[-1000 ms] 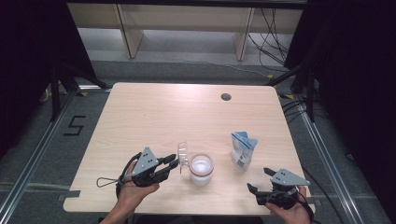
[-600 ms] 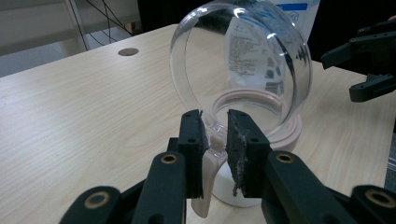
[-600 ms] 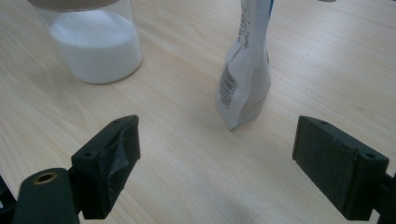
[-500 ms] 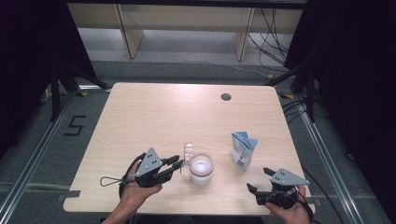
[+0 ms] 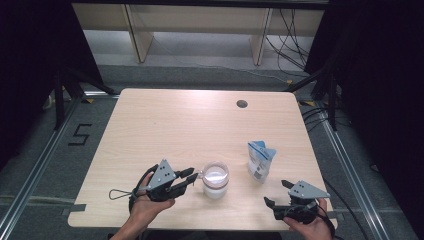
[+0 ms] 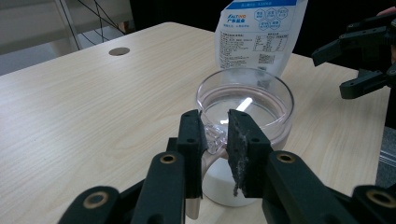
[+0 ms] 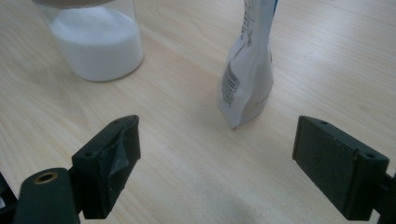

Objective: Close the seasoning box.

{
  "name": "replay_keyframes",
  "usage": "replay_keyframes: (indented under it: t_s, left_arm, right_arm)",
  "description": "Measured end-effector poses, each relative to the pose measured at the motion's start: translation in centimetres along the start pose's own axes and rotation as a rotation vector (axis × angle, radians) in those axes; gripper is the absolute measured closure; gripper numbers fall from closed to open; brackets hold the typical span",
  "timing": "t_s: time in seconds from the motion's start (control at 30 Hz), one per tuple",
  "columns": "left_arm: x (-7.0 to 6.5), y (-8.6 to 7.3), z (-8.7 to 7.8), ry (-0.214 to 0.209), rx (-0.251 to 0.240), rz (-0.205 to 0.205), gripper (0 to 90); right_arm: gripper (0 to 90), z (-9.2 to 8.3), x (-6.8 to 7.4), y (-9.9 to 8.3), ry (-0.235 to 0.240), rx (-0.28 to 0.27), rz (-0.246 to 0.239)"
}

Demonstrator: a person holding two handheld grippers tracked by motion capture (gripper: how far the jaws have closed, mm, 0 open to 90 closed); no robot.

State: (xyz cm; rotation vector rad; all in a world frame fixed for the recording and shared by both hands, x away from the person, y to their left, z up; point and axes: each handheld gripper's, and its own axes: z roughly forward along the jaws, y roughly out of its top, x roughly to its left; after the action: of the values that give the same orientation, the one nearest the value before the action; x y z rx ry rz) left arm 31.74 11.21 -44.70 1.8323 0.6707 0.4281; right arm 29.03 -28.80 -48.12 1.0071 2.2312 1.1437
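So the clear glass jar with white powder in the bottom (image 5: 215, 180) sits near the front edge of the pale wooden worktop (image 5: 165, 125), roughly at 6 o'clock from the middle. It's open at the top, and a small clear plastic tab or scoop handle (image 6: 215, 138) sticks out from its rim on the 9 o'clock side. The left tool (image 5: 188, 177) is pinched on that tab, jaws nearly together with the plastic between them; the left gripper view shows it pretty clearly.

At about 3 o'clock from the jar, close by but not touching, stands a white and blue printed pouch (image 5: 260, 161), upright and seemingly open at the top. The right tool (image 5: 277, 194) hovers near the front edge at around 5 o'clock from the pouch, jaws wide apart, holding nothing.

My read: the grab on the tab is done, but whatever comes with the powder and the pouch hasn't started. The pouch looks untouched, so most of the work is left.
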Motion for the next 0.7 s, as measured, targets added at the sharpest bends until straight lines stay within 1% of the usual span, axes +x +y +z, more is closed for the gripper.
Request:
replay_keyframes:
  t_s: [0.1, 0.13, 0.17, 0.2, 0.27, 0.3, 0.33, 0.37, 0.4, 0.43, 0.47, 0.5, 0.53, 0.57, 0.6, 0.63, 0.67, 0.7]
  left_arm:
    - [0.0, 0.0, 0.0, -0.004, 0.003, 0.001, 69.6]
    - [0.0, 0.1, 0.0, -0.008, 0.005, -0.003, 65.6]
    - [-0.1, 0.0, 0.0, -0.016, -0.002, -0.013, 64.2]
    - [-0.1, 0.1, 0.0, -0.026, 0.004, -0.014, 62.6]
    - [-0.1, 0.1, 0.0, -0.029, 0.009, -0.017, 54.8]
    - [-0.2, 0.2, -0.1, -0.04, 0.026, -0.028, 51.2]
    - [-0.2, 0.2, -0.1, -0.04, 0.026, -0.028, 50.1]
    - [-0.4, 0.1, -0.2, -0.043, 0.036, -0.027, 47.8]
    - [-0.5, 0.1, -0.2, -0.045, 0.04, -0.03, 45.9]
    - [-0.5, 0.1, -0.2, -0.054, 0.04, -0.035, 43.1]
    - [-0.5, 0.1, -0.2, -0.054, 0.04, -0.035, 40.6]
    - [-0.6, 0.0, -0.2, -0.051, 0.046, -0.038, 38.2]
    - [-0.7, 0.0, -0.2, -0.059, 0.051, -0.027, 36.4]
    - [-0.8, 0.0, -0.2, -0.054, 0.054, -0.035, 35.1]
    - [-0.9, -0.1, -0.2, -0.052, 0.057, -0.038, 33.7]
    - [-0.9, -0.1, -0.3, -0.053, 0.063, -0.037, 32.0]
    - [-1.0, -0.1, -0.4, -0.054, 0.068, -0.035, 31.0]
    - [-1.1, -0.2, -0.4, -0.054, 0.069, -0.039, 30.2]
  right_arm:
    - [16.0, 0.0, 0.0, 0.0, 0.001, -0.002, 0.001]
    - [15.9, -0.1, 0.0, 0.0, -0.003, 0.003, 0.015]
    - [16.0, -0.1, 0.0, 0.0, -0.002, 0.003, 0.019]
    - [15.9, -0.1, 0.0, 0.0, -0.001, -0.004, 0.024]
    - [15.9, -0.1, 0.0, 0.0, 0.0, -0.013, 0.028]
    - [16.0, -0.1, 0.1, 0.1, 0.01, -0.006, 0.04]
    - [16.0, -0.1, 0.1, 0.1, 0.01, -0.006, 0.04]
    - [15.9, -0.1, 0.0, 0.1, 0.003, -0.017, 0.021]
    - [15.9, 0.0, 0.0, 0.1, 0.011, -0.022, 0.028]
    - [15.9, -0.1, 0.1, 0.1, 0.022, -0.01, 0.052]
    - [15.9, -0.1, 0.1, 0.1, 0.022, -0.01, 0.052]
    - [15.9, -0.1, 0.1, 0.1, 0.02, -0.021, 0.057]
    - [15.9, -0.1, 0.1, 0.2, 0.018, -0.019, 0.059]
    - [15.9, -0.2, 0.3, 0.2, 0.018, -0.016, 0.075]
    - [15.9, -0.2, 0.2, 0.1, 0.015, -0.02, 0.067]
    - [15.9, -0.2, 0.2, 0.1, 0.019, -0.026, 0.07]
    - [15.9, -0.2, 0.1, 0.1, 0.024, -0.024, 0.059]
    - [15.9, -0.2, 0.1, 0.2, 0.027, -0.019, 0.064]
